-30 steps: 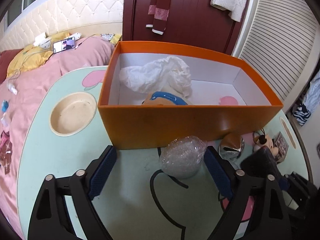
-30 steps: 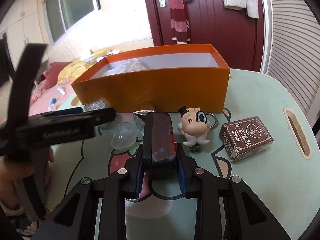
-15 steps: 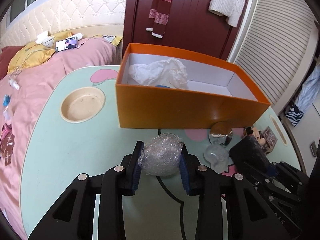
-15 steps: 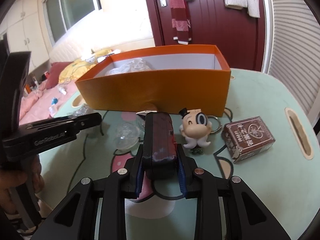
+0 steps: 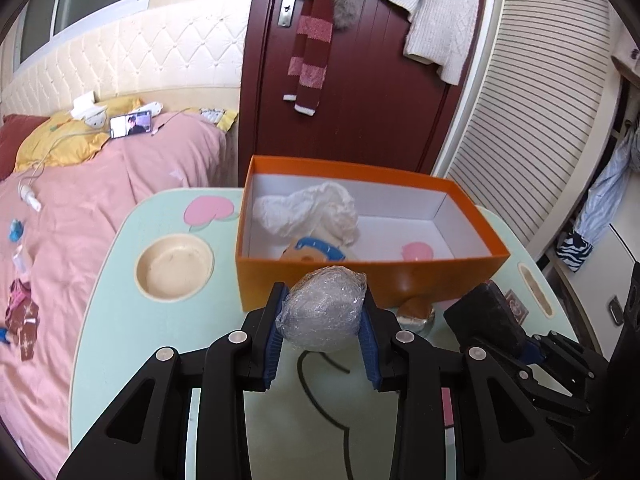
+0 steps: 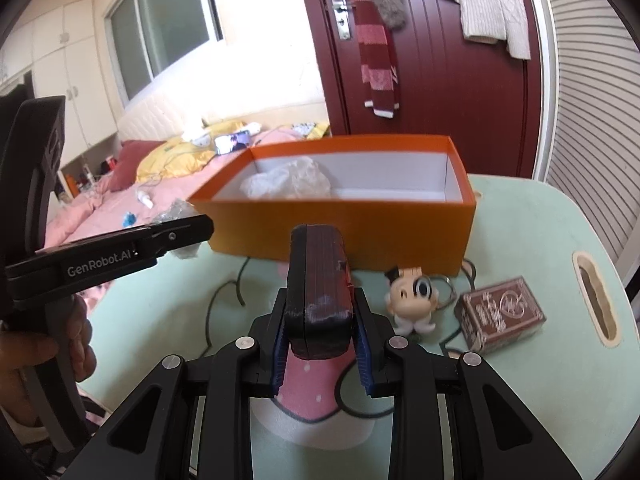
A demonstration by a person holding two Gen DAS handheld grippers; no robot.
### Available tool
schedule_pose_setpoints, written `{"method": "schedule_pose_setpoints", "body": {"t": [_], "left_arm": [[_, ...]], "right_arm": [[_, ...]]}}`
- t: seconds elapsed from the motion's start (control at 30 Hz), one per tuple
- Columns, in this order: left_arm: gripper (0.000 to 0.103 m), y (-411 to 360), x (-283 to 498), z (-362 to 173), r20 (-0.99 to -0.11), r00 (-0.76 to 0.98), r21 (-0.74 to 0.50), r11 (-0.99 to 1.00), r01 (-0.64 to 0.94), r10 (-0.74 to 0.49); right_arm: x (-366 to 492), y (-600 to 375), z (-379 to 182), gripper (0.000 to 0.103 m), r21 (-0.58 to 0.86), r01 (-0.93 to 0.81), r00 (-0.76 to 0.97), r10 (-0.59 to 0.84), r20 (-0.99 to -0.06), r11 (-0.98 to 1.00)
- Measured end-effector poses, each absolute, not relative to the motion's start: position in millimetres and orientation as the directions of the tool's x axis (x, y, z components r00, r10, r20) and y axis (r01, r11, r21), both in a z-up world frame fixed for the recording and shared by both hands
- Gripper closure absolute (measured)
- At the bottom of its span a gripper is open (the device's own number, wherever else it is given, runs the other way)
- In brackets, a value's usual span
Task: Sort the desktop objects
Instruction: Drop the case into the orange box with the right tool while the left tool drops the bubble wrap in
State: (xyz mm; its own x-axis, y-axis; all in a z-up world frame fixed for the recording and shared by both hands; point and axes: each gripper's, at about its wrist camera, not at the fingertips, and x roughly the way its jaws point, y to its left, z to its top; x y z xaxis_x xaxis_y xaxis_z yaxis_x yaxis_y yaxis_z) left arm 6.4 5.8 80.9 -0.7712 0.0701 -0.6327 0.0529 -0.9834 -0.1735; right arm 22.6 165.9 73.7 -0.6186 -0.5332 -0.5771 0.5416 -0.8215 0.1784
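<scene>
My left gripper (image 5: 322, 316) is shut on a clear plastic-wrapped ball (image 5: 324, 314) and holds it above the table in front of the orange box (image 5: 400, 280). My right gripper (image 6: 320, 320) is shut on a dark rectangular case (image 6: 318, 280), lifted above the table. The box (image 6: 340, 224) holds crumpled white paper (image 5: 308, 208), a blue and orange item (image 5: 312, 248) and a pink item (image 5: 416, 250). A cartoon figure keychain (image 6: 414, 296) and a brown card box (image 6: 502, 314) lie on the table to the right. A shiny rounded object (image 5: 416, 312) sits by the box front.
The mint green table (image 5: 140, 328) has a round cream recess (image 5: 174, 268) at the left and an oval slot (image 6: 596, 300) at the right. A pink bed (image 5: 80, 200) stands left of the table. A dark red door (image 5: 360, 80) is behind the box.
My left gripper closed on the plastic-wrapped ball and lifted it. My right gripper raised the dark case off the table. Both views now look down into the box from higher.
</scene>
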Motion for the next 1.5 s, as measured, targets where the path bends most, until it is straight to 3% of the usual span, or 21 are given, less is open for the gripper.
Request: {"method": "schedule_pose_setpoints", "body": {"t": [0.5,1.33,1.5], "left_arm": [[0.068,14.5,-40.8,102.4,-0.605,-0.792,-0.151,-0.988,0.015,0.081],[0.068,24.4,-94.6,65.3,-0.693,-0.711,-0.188,-0.982,0.014,0.122],[0.053,19.5,-92.8,66.3,-0.681,-0.724,-0.206,-0.977,0.046,0.109]], "right_arm": [[-26.8,159.1,108.4,0.075,0.156,0.506,-0.7,-0.51,-0.5,-0.848],[-86.7,152.0,85.5,0.075,0.203,0.431,-0.677,-0.463,-0.572,-0.879],[-85.1,154.4,86.7,0.072,0.211,0.427,-0.684,-0.466,-0.561,-0.88]]}}
